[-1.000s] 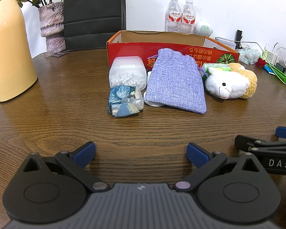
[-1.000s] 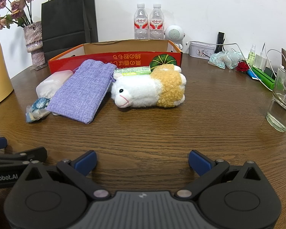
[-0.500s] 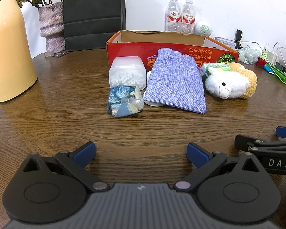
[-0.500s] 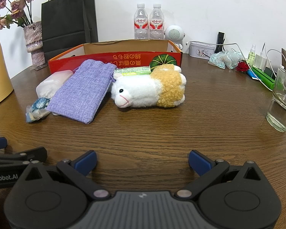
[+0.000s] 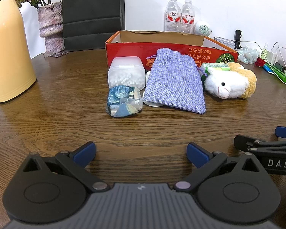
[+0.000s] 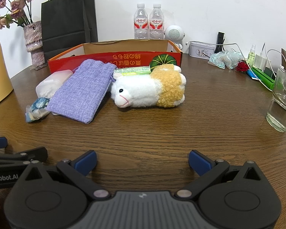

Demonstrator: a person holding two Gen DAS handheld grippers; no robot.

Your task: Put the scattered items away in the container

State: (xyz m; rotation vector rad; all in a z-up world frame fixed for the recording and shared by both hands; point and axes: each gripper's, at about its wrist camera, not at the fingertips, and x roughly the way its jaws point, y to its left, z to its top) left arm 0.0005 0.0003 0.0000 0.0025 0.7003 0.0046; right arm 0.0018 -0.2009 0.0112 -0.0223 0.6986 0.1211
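Though lengthwise, plush sheep head-left

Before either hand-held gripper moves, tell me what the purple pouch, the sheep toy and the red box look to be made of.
Purple pouch: coarse woven cloth, likely linen or burlap; the open weave shows, matte.
Sheep toy: plush fabric, fluffy white front and curly yellow back.
Red box: cardboard; brown unprinted inside, smooth printed red outside.

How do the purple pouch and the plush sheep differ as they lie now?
The purple pouch is flat woven cloth, propped up toward the box; the plush sheep is bulky, fluffy, white and tan, and lies on its side. The pouch overlaps a white disc; the sheep hides a green packet's lower edge. Both lie outside the red box.
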